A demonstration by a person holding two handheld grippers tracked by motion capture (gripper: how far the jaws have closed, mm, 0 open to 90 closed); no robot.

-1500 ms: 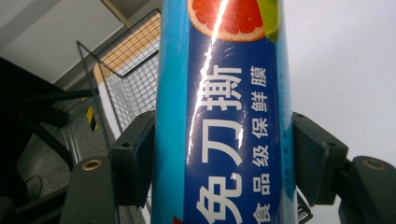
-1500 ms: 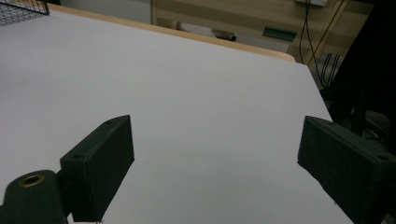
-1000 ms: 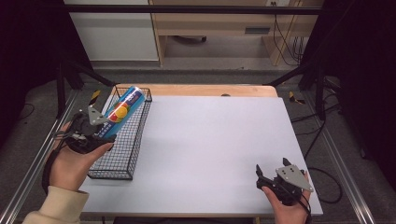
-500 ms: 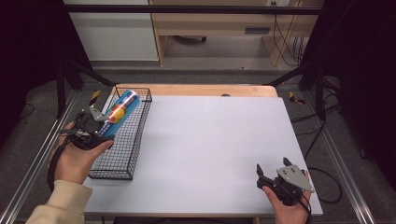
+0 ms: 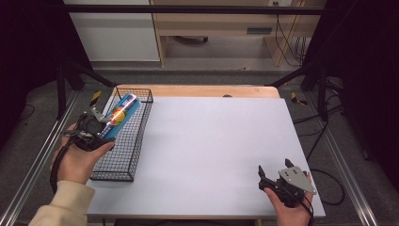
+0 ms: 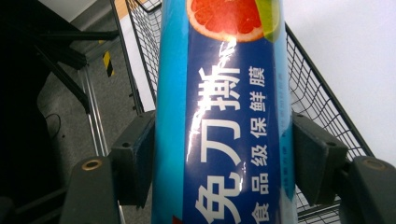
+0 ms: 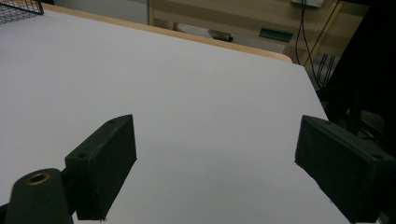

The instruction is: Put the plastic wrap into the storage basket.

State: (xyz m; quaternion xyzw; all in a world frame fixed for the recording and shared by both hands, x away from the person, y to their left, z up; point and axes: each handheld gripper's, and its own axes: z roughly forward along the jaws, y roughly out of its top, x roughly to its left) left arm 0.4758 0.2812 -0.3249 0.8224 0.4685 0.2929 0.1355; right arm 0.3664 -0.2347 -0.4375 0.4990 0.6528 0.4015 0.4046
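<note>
One blue cling-film box (image 5: 120,116), one black wire basket (image 5: 123,141), one white table (image 5: 211,150), two grippers. Your left gripper (image 6: 219,158) has both jaws pressed against the box's long sides, holding it tilted over the basket's far half; its grapefruit-printed end points toward the basket's far rim. The basket lies along the table's left edge. Your right gripper (image 7: 215,163) rests near the table's near right corner, jaws spread wide with nothing between them. Between basket and right gripper, the white surface lies bare.

roll (image 6: 224,116): blue, white characters, grapefruit print | basket (image 5: 123,155): black wire | table (image 5: 221,150): white
</note>
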